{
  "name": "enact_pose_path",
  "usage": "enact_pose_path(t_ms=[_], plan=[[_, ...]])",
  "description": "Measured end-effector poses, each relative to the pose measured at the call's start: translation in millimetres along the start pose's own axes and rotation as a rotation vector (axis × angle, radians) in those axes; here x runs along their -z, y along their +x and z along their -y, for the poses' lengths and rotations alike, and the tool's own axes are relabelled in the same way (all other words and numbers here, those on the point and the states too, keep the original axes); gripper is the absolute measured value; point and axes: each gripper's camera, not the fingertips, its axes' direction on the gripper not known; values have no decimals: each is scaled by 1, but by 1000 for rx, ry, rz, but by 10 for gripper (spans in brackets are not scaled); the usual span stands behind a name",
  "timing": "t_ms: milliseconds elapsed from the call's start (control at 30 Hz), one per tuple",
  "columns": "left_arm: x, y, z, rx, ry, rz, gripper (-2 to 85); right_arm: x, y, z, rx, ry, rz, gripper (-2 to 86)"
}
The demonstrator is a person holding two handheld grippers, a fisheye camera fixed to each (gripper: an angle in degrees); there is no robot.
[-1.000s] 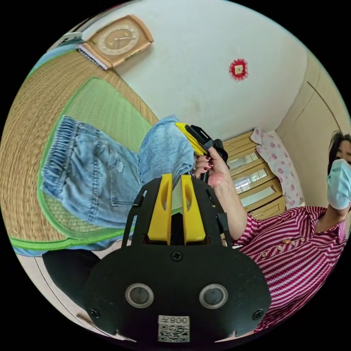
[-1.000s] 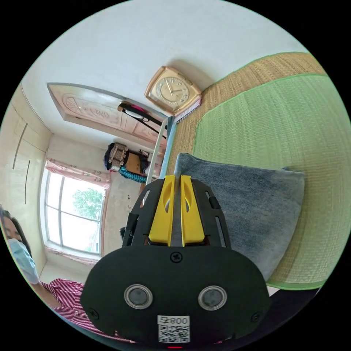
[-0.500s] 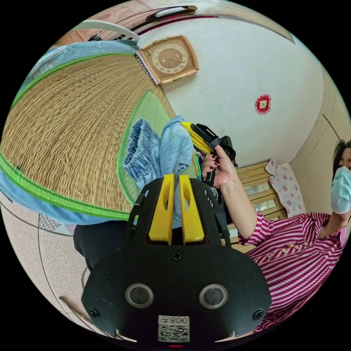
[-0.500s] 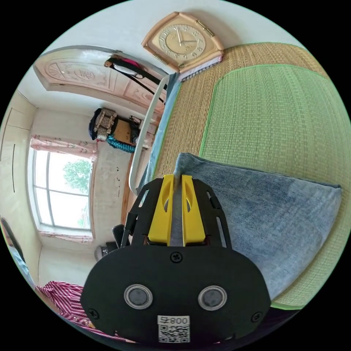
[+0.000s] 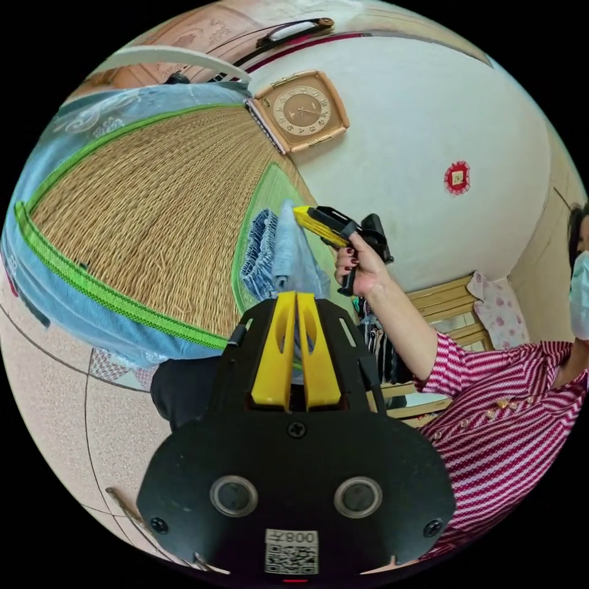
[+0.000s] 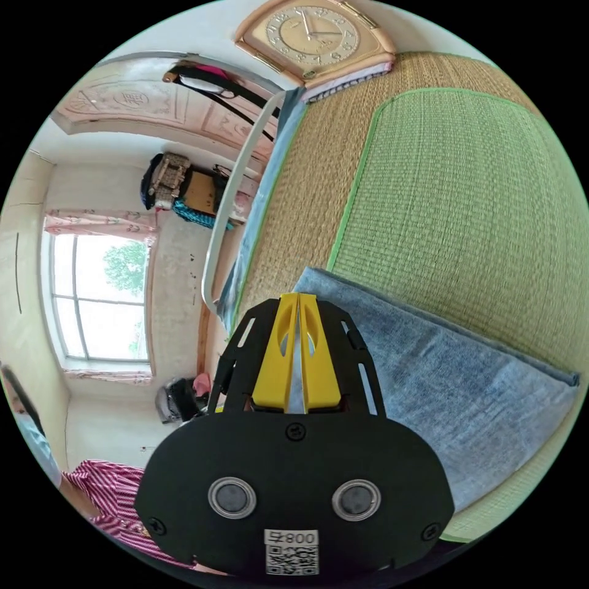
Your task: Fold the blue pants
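Note:
The blue pants (image 5: 288, 254) are light denim with an elastic waistband, and they hang doubled between both grippers above a woven mat. In the left gripper view my left gripper (image 5: 286, 300) has its yellow jaws closed on a fold of the denim. Beyond it a hand holds the right gripper (image 5: 302, 213), also pinching the cloth. In the right gripper view my right gripper (image 6: 298, 302) is shut on an edge of the blue pants (image 6: 442, 392), which spread to the right over the green mat (image 6: 466, 202).
The straw mat (image 5: 147, 208) with green trim covers a bed. A clock (image 5: 302, 113) leans on the white wall at the bed's head. The person in a red striped shirt (image 5: 503, 429) stands at right. A window (image 6: 98, 300) and a bed rail (image 6: 236, 190) lie left.
Both views have swung, so the cameras moved. The pants, spread on the mat a second ago, are now gathered and lifted into a narrow doubled fold between the two grippers. Both stay shut.

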Motion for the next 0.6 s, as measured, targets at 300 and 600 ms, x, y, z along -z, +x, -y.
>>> enact_pose_path(t_ms=[300,600], plan=[[-66,3,41,-66,-158,187,1,-14,-19,25,-9,-78,-23,1],[-66,22,38,-79,-118,203,0,6,-82,-98,195,-206,-41,1]])
